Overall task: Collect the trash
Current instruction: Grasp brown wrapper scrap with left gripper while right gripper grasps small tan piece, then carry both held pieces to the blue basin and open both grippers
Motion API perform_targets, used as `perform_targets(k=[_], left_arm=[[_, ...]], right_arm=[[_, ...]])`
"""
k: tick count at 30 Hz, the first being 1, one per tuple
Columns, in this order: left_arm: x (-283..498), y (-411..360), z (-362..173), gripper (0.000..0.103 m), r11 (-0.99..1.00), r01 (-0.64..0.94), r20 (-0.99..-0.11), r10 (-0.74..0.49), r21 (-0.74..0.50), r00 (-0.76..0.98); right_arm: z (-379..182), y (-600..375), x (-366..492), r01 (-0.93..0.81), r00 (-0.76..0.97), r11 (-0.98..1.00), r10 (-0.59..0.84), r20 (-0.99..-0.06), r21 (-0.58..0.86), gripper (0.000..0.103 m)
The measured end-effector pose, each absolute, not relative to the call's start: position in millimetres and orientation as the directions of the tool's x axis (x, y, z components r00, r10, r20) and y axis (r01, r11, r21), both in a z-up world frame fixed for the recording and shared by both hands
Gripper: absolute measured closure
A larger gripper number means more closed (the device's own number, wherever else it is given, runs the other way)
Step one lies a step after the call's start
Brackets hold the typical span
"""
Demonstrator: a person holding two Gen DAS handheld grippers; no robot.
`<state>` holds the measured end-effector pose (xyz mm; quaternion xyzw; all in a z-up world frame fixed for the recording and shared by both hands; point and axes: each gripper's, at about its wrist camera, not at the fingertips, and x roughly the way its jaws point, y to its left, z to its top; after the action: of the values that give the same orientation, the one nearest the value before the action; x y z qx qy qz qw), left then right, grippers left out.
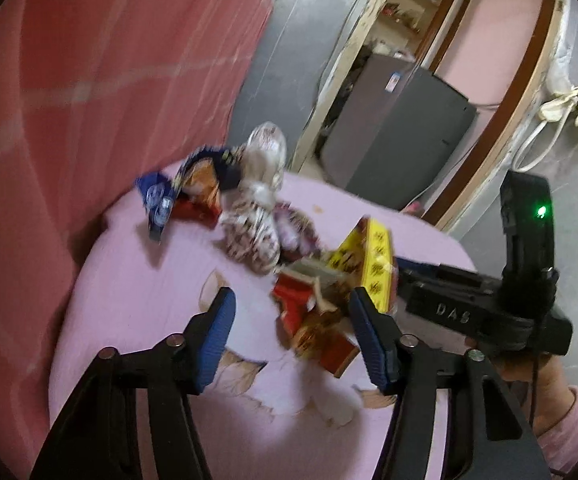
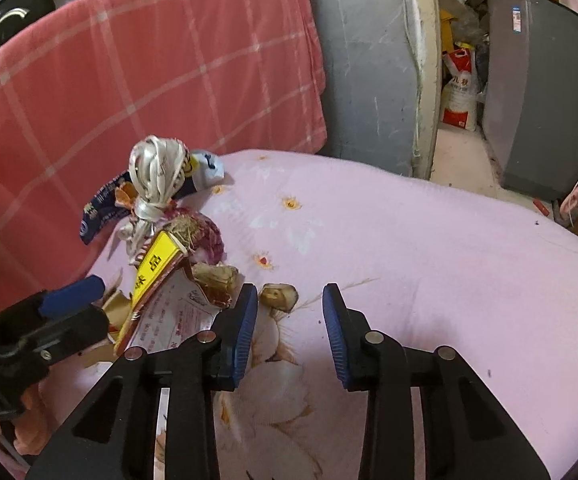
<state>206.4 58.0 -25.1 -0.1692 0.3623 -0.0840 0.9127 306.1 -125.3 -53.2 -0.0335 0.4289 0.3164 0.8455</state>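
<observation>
left gripper (image 1: pixel 291 334) wide, empty | right gripper (image 2: pixel 290 330) wide, empty | yellow box (image 1: pixel 369 264) between, seemingly untouched

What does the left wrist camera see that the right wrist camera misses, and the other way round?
Only the left wrist view shows the cream cloth hanging on the wall. Only the right wrist view shows the red-and-white sack in the doorway and a brown scrap on the bedsheet. Both show the pink flowered bedsheet, the yellow-and-red carton, the silvery wrapper and the checked red blanket.
</observation>
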Motion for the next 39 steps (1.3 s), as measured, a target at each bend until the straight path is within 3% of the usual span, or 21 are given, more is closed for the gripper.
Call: perform_targets(k=[2,7,12,15,21,30,39], left_arm=[[206,60,-31,0.055,0.924,0.028,-0.644,-0.286,-0.381,0.71],[201,61,-34,0.075,0.914,0.036,-0.648,-0.314,-0.405,0.694],[203,49,-33,0.09,0.917,0.045,-0.666,-0.322,-0.397,0.674],[201,44,-31,0.095,0.917,0.049,-0.667,-0.324,-0.396,0.67],[187,37,-26,0.098,0.918,0.039,-0.648,-0.308,-0.395,0.696],[155,17,-5,0.099,0.939,0.044,-0.571,-0.245,-0.342,0.784],[143,-38,40,0.099,0.947,0.177,-0.385,-0.273,-0.267,0.882]], right_arm=[[-55,-123,307,-0.566,0.427,0.797,0.503,-0.751,0.212,0.072],[-62,-114,311,-0.577,0.401,0.79,0.494,-0.771,0.206,0.073],[-64,-111,313,-0.581,0.391,0.787,0.493,-0.777,0.207,0.081],[-63,-111,312,-0.582,0.389,0.784,0.5,-0.773,0.215,0.082],[-48,-129,298,-0.559,0.45,0.797,0.525,-0.722,0.231,0.082],[-9,-173,236,-0.524,0.639,0.834,0.519,-0.567,0.173,0.082],[35,-222,187,-0.409,0.836,0.908,0.414,-0.361,0.093,0.082]])
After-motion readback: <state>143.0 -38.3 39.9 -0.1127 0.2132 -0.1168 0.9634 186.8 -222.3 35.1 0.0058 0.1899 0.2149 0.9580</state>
